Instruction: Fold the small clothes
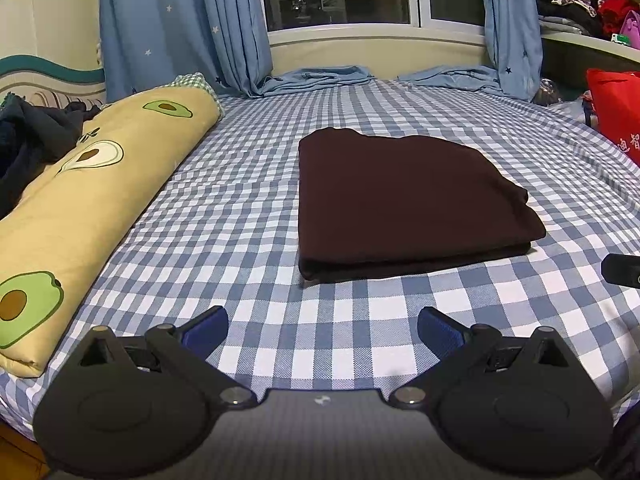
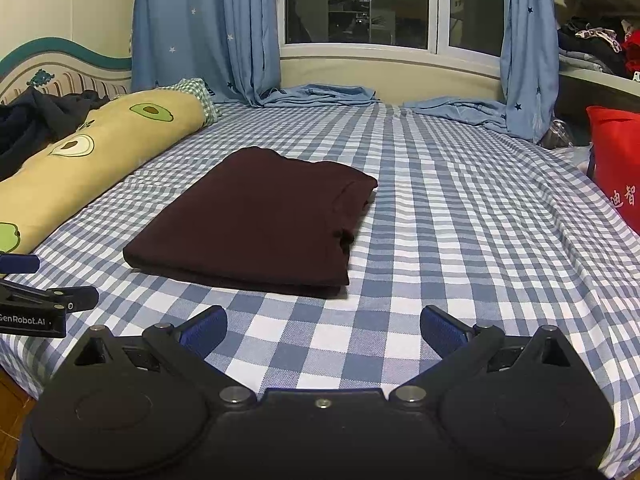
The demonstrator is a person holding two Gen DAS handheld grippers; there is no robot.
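Observation:
A dark maroon garment (image 1: 404, 204) lies folded into a flat rectangle on the blue-and-white checked bed sheet (image 1: 248, 216). In the right wrist view the same garment (image 2: 260, 220) sits left of centre. My left gripper (image 1: 322, 322) is open, hovering over the sheet just short of the garment's near edge, with nothing between its blue pads. My right gripper (image 2: 323, 324) is open too, a little back from the garment's near right corner. The left gripper's fingers (image 2: 48, 300) show at the left edge of the right wrist view.
A rolled yellow avocado-print quilt (image 1: 80, 200) lies along the left side, with dark clothes (image 1: 32, 140) heaped at its far end. Blue star curtains (image 1: 180, 28) hang at the window. A red bag (image 1: 616, 112) stands at the right edge of the bed.

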